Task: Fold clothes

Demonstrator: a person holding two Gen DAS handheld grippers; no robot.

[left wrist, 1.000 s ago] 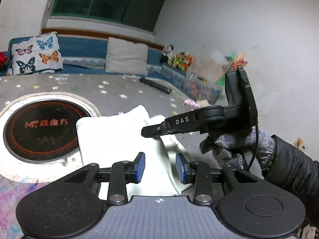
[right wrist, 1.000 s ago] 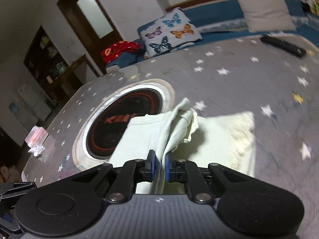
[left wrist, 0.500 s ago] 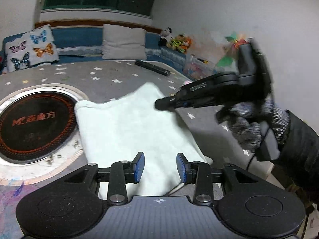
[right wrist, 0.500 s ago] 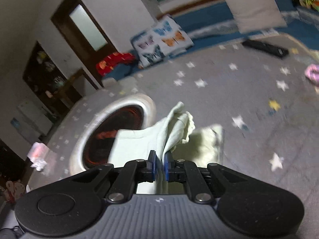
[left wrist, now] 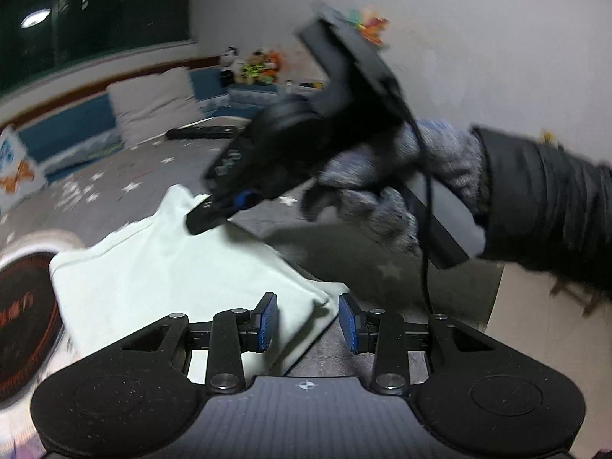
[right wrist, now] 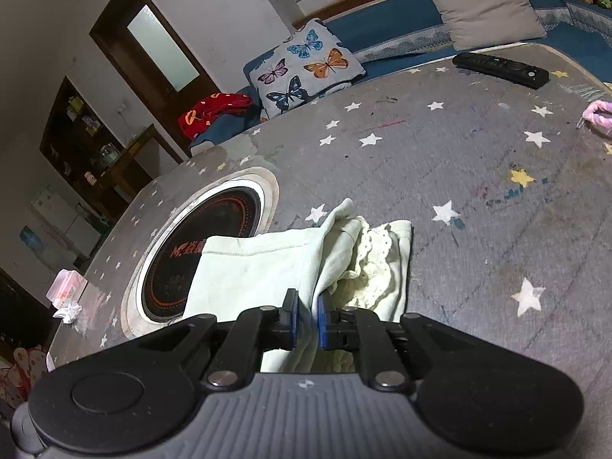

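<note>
Pale green garment (right wrist: 264, 267) lies on the grey star-print table cover (right wrist: 478, 176), lower centre of the right wrist view, its left edge overlapping the round black induction plate (right wrist: 199, 244) at centre left. Right gripper (right wrist: 306, 317) at bottom centre, blue pads pressed together on a raised fold of the garment; lace-trimmed layer (right wrist: 373, 267) bunched just right of the pinch. Left wrist view: same garment (left wrist: 160, 267) spread flat at lower left, one corner reaching between the fingers of the left gripper (left wrist: 308, 323), which are spread apart and not touching cloth. Right gripper (left wrist: 225, 210), blurred, comes in from upper right of that frame, tip on the garment's far edge, held by a gloved hand (left wrist: 382, 191) with a dark sleeve. Black remote (right wrist: 499, 69) on the cover at upper right, butterfly pillow (right wrist: 302, 65) and grey pillow (right wrist: 485, 7) behind on the blue bench. Pink item (right wrist: 598, 114) at right edge, unclear what.
</note>
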